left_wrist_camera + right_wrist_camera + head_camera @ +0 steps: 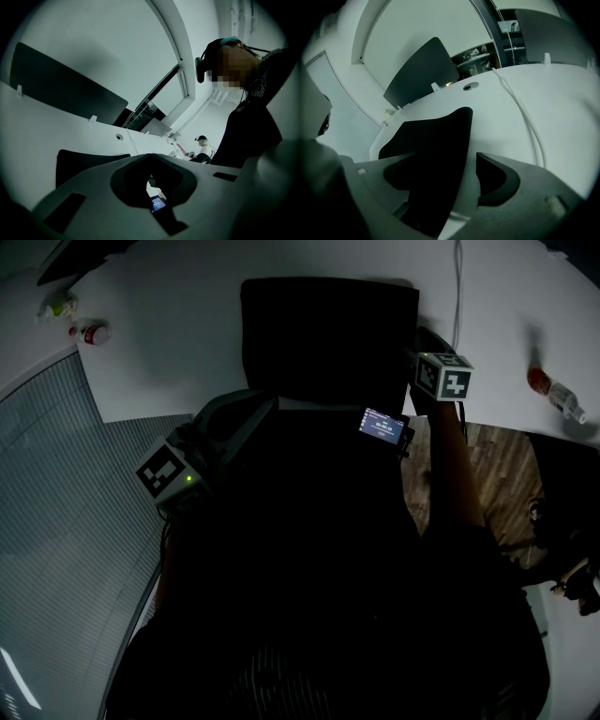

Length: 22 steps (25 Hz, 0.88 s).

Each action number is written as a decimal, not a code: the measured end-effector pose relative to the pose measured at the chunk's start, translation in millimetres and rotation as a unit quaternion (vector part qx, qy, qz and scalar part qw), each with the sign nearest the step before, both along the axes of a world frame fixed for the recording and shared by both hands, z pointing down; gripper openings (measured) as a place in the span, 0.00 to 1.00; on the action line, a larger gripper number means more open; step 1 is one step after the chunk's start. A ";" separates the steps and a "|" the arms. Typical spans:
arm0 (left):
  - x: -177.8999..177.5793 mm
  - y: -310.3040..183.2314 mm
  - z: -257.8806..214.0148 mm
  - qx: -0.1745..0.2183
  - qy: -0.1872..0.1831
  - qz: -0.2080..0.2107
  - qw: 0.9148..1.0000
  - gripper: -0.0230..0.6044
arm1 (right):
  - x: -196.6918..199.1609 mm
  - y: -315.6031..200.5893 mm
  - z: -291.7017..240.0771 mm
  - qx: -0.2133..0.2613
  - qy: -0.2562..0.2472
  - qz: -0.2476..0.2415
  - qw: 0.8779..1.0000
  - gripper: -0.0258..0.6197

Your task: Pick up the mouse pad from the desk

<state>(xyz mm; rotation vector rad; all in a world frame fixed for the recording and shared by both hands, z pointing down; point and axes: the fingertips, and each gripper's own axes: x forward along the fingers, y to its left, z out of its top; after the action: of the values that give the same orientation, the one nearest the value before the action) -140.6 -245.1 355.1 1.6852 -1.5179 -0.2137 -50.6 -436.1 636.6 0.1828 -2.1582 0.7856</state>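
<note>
1. Your right gripper has its jaws spread wide, and one edge of the black mouse pad lies between them, unpinched.
2. The pad lies flat on the white desk.
3. Your left gripper is pressed together at the tips, with nothing between them.

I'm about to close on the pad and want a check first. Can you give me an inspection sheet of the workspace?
Surface: white desk, curved front edge.
Job's things: black rectangular mouse pad, lying on the desk.
Clutter: small red-and-white container at far left; clear bottle with a red end at right.
Grippers: right gripper open, with the pad's near edge between its jaws and no grip yet; left gripper shut and empty, back from the pad.
Cables: white cable crosses the desk to the right of the pad.
Surroundings: dark divider panel behind the desk; grey ribbed floor at left; wood floor at right.
</note>
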 end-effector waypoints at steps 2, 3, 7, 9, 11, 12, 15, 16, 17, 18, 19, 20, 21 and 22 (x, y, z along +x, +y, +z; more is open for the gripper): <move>1.0 1.6 1.0 -0.001 -0.001 0.003 1.000 0.05 | 4.7 11.6 2.7 -0.011 0.001 -0.003 1.000 0.58; 2.3 2.6 1.3 -0.002 -0.001 0.006 1.000 0.05 | 7.7 16.8 3.6 -0.014 0.001 -0.001 1.000 0.58; 6.5 5.4 1.5 0.006 0.003 0.025 1.000 0.05 | 19.5 30.6 8.9 -0.033 -0.001 0.013 0.999 0.54; 5.8 4.1 5.5 0.017 0.003 0.037 0.999 0.05 | 27.3 27.1 19.0 -0.036 0.011 0.014 0.999 0.42; 4.1 -0.3 13.1 0.035 0.000 0.054 0.998 0.05 | 37.7 11.4 31.5 -0.043 0.026 0.016 0.999 0.28; 3.1 -1.3 16.7 0.044 -0.004 0.062 0.997 0.05 | 42.4 1.8 36.3 -0.054 0.029 0.020 0.998 0.23; -3.7 3.3 24.6 0.070 -0.014 0.077 0.994 0.05 | 50.3 -22.7 41.5 -0.087 0.029 0.052 0.994 0.06; -7.3 5.9 27.1 0.079 -0.015 0.078 0.994 0.05 | 51.9 -28.1 41.0 -0.087 0.029 0.062 0.994 0.06; -11.5 8.2 30.0 0.087 -0.015 0.076 0.993 0.05 | 53.3 -32.1 39.9 -0.080 0.030 0.067 0.994 0.06; -16.0 10.1 32.7 0.092 -0.014 0.074 0.993 0.05 | 54.2 -34.7 38.1 -0.069 0.032 0.068 0.995 0.06; -20.8 11.8 34.5 0.094 -0.012 0.070 0.993 0.05 | 54.3 -35.9 35.5 -0.058 0.036 0.067 0.995 0.06; -25.8 13.7 34.7 0.095 -0.010 0.064 0.993 0.05 | 53.1 -35.5 31.8 -0.049 0.040 0.064 0.996 0.06; -31.2 16.2 32.8 0.096 -0.007 0.058 0.994 0.05 | 50.4 -33.8 26.7 -0.042 0.043 0.061 0.996 0.06; -36.6 19.8 29.0 0.098 -0.005 0.051 0.994 0.05 | 46.5 -31.2 20.0 -0.038 0.045 0.058 0.997 0.06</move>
<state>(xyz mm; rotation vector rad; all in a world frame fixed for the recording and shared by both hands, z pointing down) -177.2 -225.3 384.2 1.9161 -1.4511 -0.3079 -4.1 -467.3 656.6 0.3002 -2.0444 0.9074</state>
